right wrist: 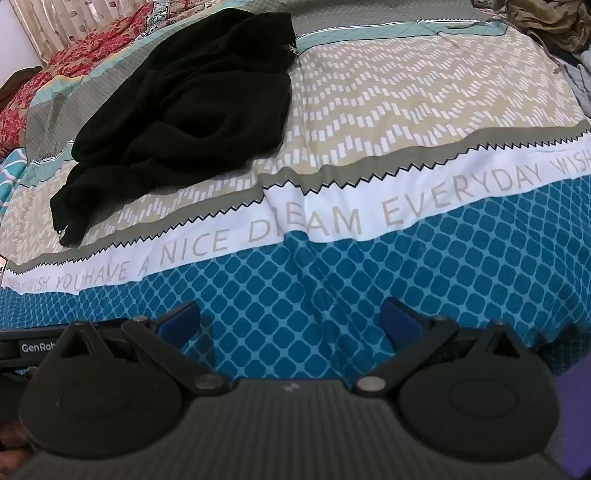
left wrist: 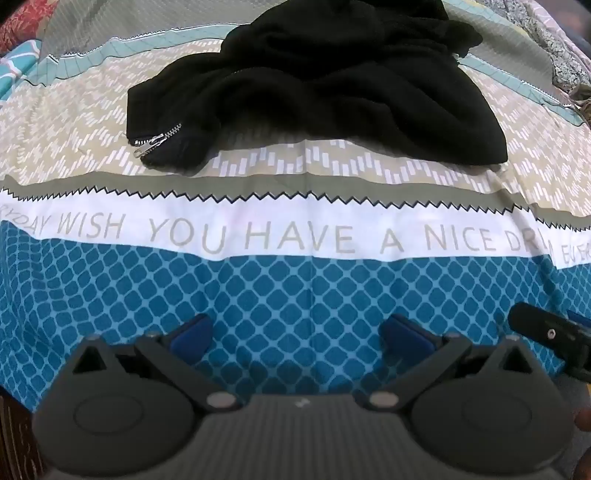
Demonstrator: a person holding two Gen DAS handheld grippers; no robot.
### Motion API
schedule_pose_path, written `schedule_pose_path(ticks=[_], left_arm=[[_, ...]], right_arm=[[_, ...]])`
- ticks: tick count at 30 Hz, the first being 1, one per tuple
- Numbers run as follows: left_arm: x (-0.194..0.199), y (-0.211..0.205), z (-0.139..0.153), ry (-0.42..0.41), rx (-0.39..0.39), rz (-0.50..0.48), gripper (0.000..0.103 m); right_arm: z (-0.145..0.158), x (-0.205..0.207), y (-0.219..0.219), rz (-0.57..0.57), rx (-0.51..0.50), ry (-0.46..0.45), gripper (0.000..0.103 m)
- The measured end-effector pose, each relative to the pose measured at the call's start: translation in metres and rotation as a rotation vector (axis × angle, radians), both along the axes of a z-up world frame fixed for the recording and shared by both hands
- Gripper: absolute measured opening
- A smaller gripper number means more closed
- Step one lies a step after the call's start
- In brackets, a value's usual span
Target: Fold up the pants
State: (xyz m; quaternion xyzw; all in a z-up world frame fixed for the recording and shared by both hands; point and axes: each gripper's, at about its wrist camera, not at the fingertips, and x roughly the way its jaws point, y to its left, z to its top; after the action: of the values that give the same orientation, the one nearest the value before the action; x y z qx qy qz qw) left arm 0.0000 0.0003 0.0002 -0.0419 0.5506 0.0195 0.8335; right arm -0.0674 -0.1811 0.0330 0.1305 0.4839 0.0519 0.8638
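Black pants (left wrist: 332,81) lie crumpled in a heap on the patterned bedsheet (left wrist: 295,288), a silver zipper (left wrist: 157,142) showing at the near left end. In the right wrist view the same pants (right wrist: 184,110) sit at the upper left. My left gripper (left wrist: 301,332) hovers over the blue diamond band near the bed's front, well short of the pants, jaws wide open with nothing between them. My right gripper (right wrist: 290,319) is likewise open and empty over the blue band, the pants far to its upper left. Part of the right gripper (left wrist: 546,332) shows at the left view's right edge.
The sheet carries a white lettered stripe (right wrist: 332,229) and a beige zigzag area (right wrist: 424,103). A red floral blanket (right wrist: 55,74) lies at the far left, an olive cloth pile (right wrist: 546,22) at the far right corner. A grey patterned fabric (left wrist: 554,44) lies at the back right.
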Motion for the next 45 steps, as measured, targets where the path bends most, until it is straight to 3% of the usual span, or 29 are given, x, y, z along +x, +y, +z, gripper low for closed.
schedule_pose_path(ticks=[8, 10, 12, 15, 20, 25, 26, 28, 29, 30, 31, 32, 33, 37, 39, 43, 45], left_arm=[[-0.014, 0.000, 0.012, -0.050, -0.011, -0.044, 0.102], [-0.021, 0.011, 0.024, -0.122, -0.058, -0.033, 0.094], [-0.026, 0.024, 0.037, -0.210, -0.060, 0.011, 0.094], [-0.022, 0.038, 0.046, -0.256, -0.026, 0.044, 0.093], [-0.019, 0.080, 0.061, -0.315, -0.084, 0.141, 0.093], [-0.015, 0.100, 0.053, -0.293, -0.119, 0.184, 0.090], [-0.016, 0.101, 0.052, -0.290, -0.119, 0.182, 0.091], [-0.018, 0.103, 0.050, -0.286, -0.112, 0.174, 0.091], [-0.017, 0.102, 0.049, -0.280, -0.109, 0.172, 0.091], [-0.018, 0.101, 0.047, -0.280, -0.110, 0.173, 0.091], [-0.018, 0.101, 0.046, -0.278, -0.112, 0.174, 0.091], [-0.017, 0.103, 0.045, -0.278, -0.115, 0.176, 0.091], [-0.017, 0.104, 0.045, -0.281, -0.117, 0.174, 0.091], [-0.012, 0.105, 0.045, -0.270, -0.114, 0.181, 0.091], [-0.010, 0.106, 0.046, -0.268, -0.132, 0.189, 0.091], [-0.002, 0.105, 0.051, -0.277, -0.128, 0.190, 0.092], [0.004, 0.106, 0.057, -0.289, -0.119, 0.192, 0.093]], right_arm=[[0.004, -0.003, -0.002, -0.008, 0.000, -0.023, 0.102], [0.010, -0.003, -0.004, -0.006, 0.001, -0.055, 0.085], [0.020, -0.001, -0.003, 0.022, -0.004, -0.113, 0.072], [0.032, 0.010, 0.000, 0.044, -0.012, -0.198, 0.065], [0.049, 0.061, 0.032, 0.211, -0.050, -0.293, 0.067], [0.048, 0.137, 0.087, 0.302, -0.086, -0.351, 0.081], [0.045, 0.156, 0.099, 0.311, -0.087, -0.347, 0.086], [0.039, 0.186, 0.117, 0.319, -0.092, -0.310, 0.085], [0.034, 0.198, 0.127, 0.323, -0.111, -0.293, 0.076], [0.029, 0.209, 0.136, 0.330, -0.162, -0.274, 0.041], [0.025, 0.214, 0.141, 0.320, -0.215, -0.251, 0.018], [0.026, 0.220, 0.138, 0.288, -0.226, -0.228, 0.016], [0.032, 0.219, 0.127, 0.254, -0.166, -0.240, 0.016], [0.080, 0.196, 0.071, 0.112, -0.116, -0.414, 0.015], [0.104, 0.184, 0.020, -0.001, -0.107, -0.481, 0.012], [0.125, 0.159, -0.069, -0.236, -0.213, -0.558, 0.012], [0.120, 0.154, -0.102, -0.311, -0.280, -0.512, 0.020]])
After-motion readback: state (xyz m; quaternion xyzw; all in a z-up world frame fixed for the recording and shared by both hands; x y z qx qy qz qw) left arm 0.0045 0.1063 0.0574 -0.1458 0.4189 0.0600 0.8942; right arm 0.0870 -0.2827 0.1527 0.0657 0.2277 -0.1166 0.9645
